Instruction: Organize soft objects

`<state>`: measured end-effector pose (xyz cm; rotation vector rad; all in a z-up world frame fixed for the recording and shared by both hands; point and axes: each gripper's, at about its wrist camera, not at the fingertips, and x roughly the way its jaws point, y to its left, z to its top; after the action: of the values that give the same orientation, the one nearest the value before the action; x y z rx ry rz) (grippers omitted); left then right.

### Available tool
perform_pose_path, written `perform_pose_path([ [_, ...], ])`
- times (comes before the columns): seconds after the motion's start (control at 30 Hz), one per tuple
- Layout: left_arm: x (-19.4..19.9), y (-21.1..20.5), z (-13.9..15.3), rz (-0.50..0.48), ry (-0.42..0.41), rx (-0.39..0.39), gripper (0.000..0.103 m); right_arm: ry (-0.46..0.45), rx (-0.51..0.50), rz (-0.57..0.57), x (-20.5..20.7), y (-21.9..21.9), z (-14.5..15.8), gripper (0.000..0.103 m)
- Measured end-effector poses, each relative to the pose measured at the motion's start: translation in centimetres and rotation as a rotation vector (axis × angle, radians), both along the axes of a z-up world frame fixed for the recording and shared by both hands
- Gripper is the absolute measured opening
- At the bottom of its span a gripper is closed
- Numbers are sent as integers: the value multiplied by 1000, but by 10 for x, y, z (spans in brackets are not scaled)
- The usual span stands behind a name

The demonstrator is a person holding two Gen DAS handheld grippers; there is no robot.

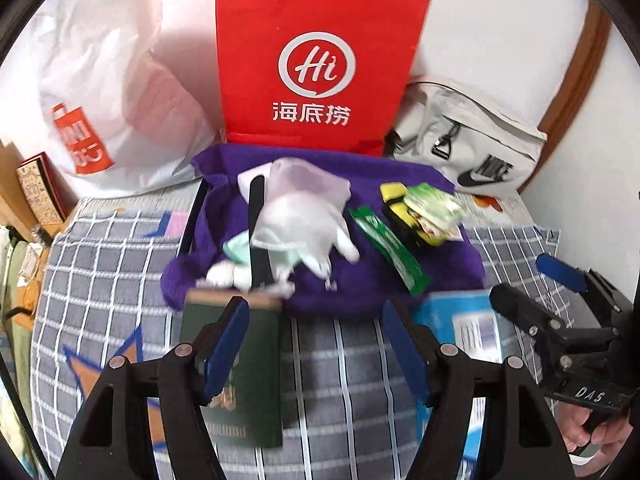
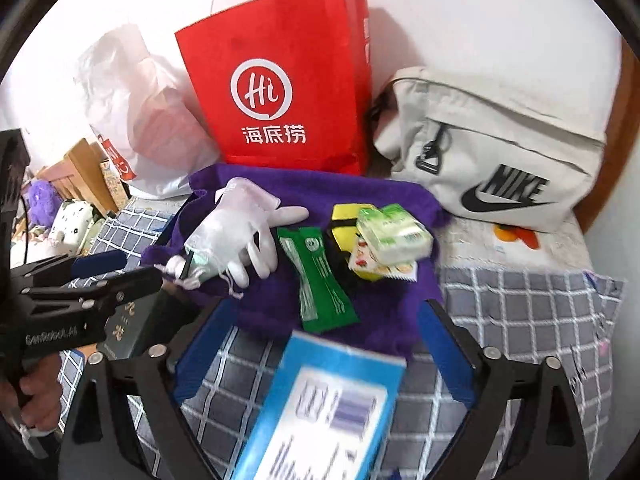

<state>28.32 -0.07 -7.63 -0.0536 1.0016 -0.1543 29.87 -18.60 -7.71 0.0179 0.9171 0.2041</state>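
Checked bedspread (image 1: 100, 280), purple towel (image 1: 360, 280) (glove-strewn) just beyond left tongs (image 1: 316, 344) and right tongs (image 2: 316, 352), both spread, gripping nothing.

One red paper bag (image 2: 280, 92), one white plastic bag (image 1: 100, 92), one Nike bag (image 2: 496, 160), one purple cloth (image 2: 360, 300), two boxes: dark green (image 1: 236, 380), blue (image 2: 328, 408)

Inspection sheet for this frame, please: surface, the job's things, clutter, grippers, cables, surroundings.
Surface: checked grey bedcover.
Job's things: purple cloth spread out, carrying white glove, green sachet, tissue packs.
Clutter: dark green booklet, blue box at the cloth's near edge.
Grippers: left gripper open, empty; right gripper open over the blue box, not pressing it.
Cables: nothing seen.
Surroundings: red paper bag, white plastic bag, pale sling bag against the wall.
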Motion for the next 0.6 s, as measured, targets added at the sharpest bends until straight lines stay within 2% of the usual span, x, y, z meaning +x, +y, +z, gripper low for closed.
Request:
perform_pose_path([
  [0.1,-24,-3,7,3,-13,21,74,-21,19,-23,-24,-2,9,101],
  [0.27,-65,-1,20,12,-33,22,78,-68,-9,-50,-66,-1,25,102],
  [0.6,-138,1,48,38,-114,58,79,-123,-16,-72,-146,3,54,102],
])
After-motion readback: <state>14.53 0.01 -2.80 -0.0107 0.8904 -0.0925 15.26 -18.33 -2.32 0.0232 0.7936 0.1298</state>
